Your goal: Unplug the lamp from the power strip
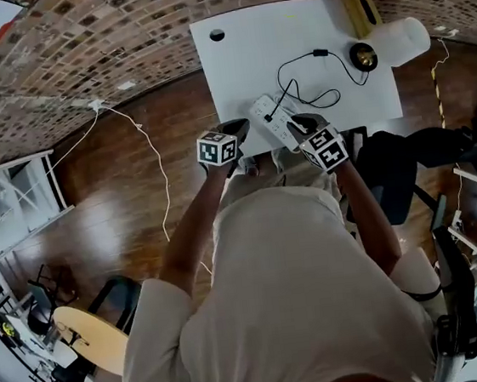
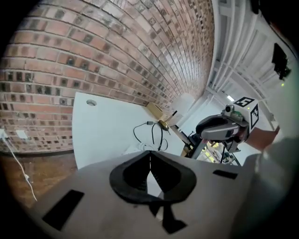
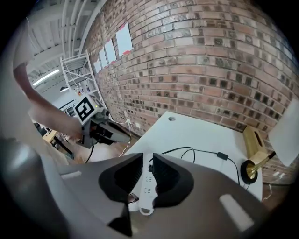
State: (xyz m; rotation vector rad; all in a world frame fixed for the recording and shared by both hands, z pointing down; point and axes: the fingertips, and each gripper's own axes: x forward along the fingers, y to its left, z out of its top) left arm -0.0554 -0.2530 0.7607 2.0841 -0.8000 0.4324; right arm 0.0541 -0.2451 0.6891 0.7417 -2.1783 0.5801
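**Now: lamp plugged in, both claws at the table's near edge**

Down on the white table [image 1: 233, 66] the power strip [image 1: 272, 122] lies slantwise near the front edge. A black plug [image 3: 148, 164] sits in its far end. From that plug a thin black cable [image 1: 313, 92] loops across the tabletop, passes a small inline block [image 1: 320, 52] and ends at the lamp [image 1: 363, 56]. The lamp has a brass-coloured base and a white shade [image 1: 403, 39], and it stands at the far right corner of the table. A tan box [image 1: 361, 11] stands just beside it, against the brick wall [image 3: 210, 60].

The right gripper [image 3: 147, 161] points down at the strip's near end. Its two black jaws stand a narrow way apart, and the white strip shows in the gap between them and below them. The pads do not press on it — whether any part of the claw touches the strip cannot be told. From the head view its tip hangs over the near end of the strip.

The left gripper [image 2: 150, 158] is off to the left of the strip, at the table's front edge. Its jaw tips are pressed together and nothing is caught in them. Its view looks along the tabletop toward the cable loops and the lamp, with the right gripper off at the right.

A dark round hole [image 1: 217, 35] marks the table's far left corner. Left of the table a white cord [image 1: 153, 153] trails over the wooden floor [image 1: 129, 207], and a black chair [image 1: 398, 168] stands at the person's right.
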